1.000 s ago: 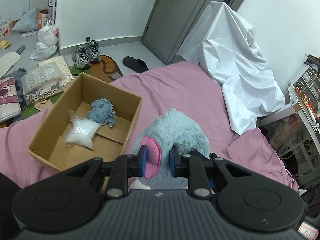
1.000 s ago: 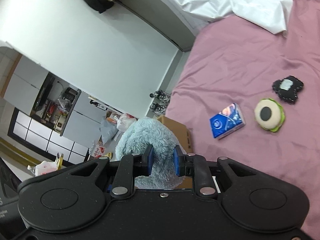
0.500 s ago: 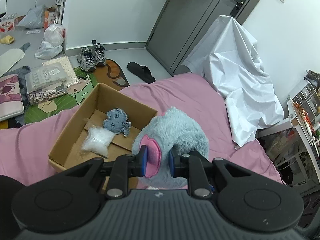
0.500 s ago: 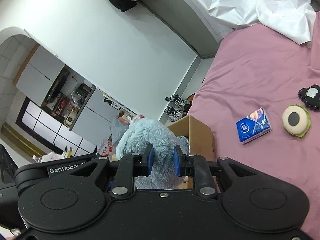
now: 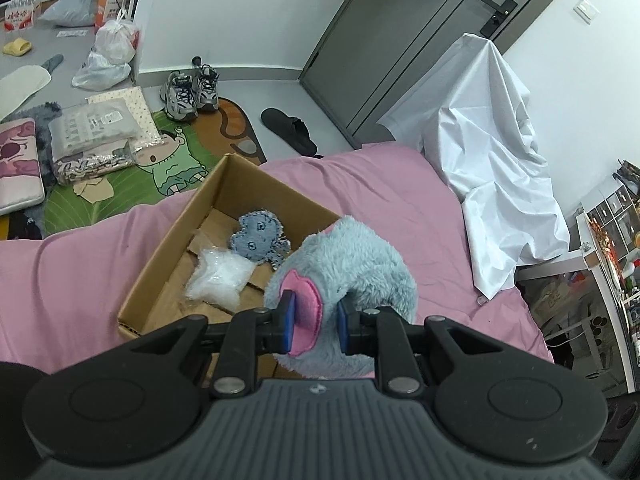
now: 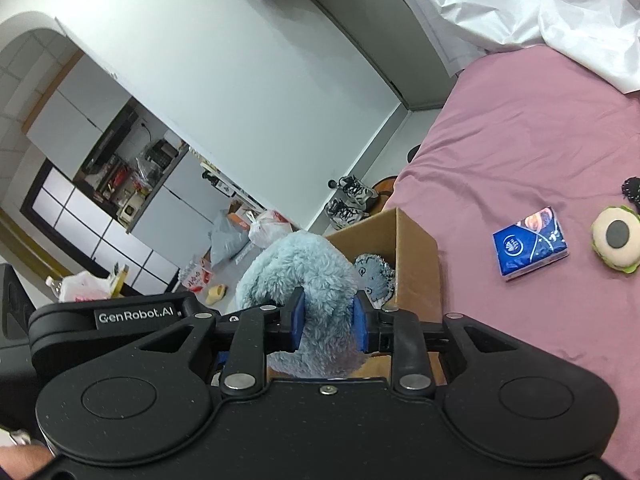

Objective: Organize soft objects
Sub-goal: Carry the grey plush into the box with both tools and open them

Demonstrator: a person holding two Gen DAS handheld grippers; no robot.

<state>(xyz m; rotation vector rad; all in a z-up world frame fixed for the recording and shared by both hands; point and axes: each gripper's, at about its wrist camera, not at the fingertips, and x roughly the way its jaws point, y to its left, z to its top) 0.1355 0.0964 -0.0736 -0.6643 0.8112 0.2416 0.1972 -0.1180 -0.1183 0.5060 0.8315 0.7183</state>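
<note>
A fluffy light-blue plush (image 5: 360, 264) with a pink ear (image 5: 306, 300) hangs between both grippers, over the near right corner of an open cardboard box (image 5: 272, 196) on the pink bed. My left gripper (image 5: 314, 322) is shut on the pink ear and the fur behind it. My right gripper (image 6: 328, 320) grips the plush's body (image 6: 296, 268); its jaws are opening, and the pads still touch the fur. Inside the box lie a small blue plush (image 5: 258, 236) and a clear plastic packet (image 5: 220, 280).
On the pink bed sheet (image 6: 520, 140) to the right of the box (image 6: 416, 264) lie a blue tissue packet (image 6: 530, 244), a burger-shaped plush (image 6: 616, 246) and a black plush (image 6: 632, 188). A white sheet (image 5: 492, 152) drapes the bed's far end. Shoes, bags and mats litter the floor.
Both grippers have carried the blue plush toward the box, which now sits nearer and more central. The right gripper's pads stand slightly wider apart on the fur.
</note>
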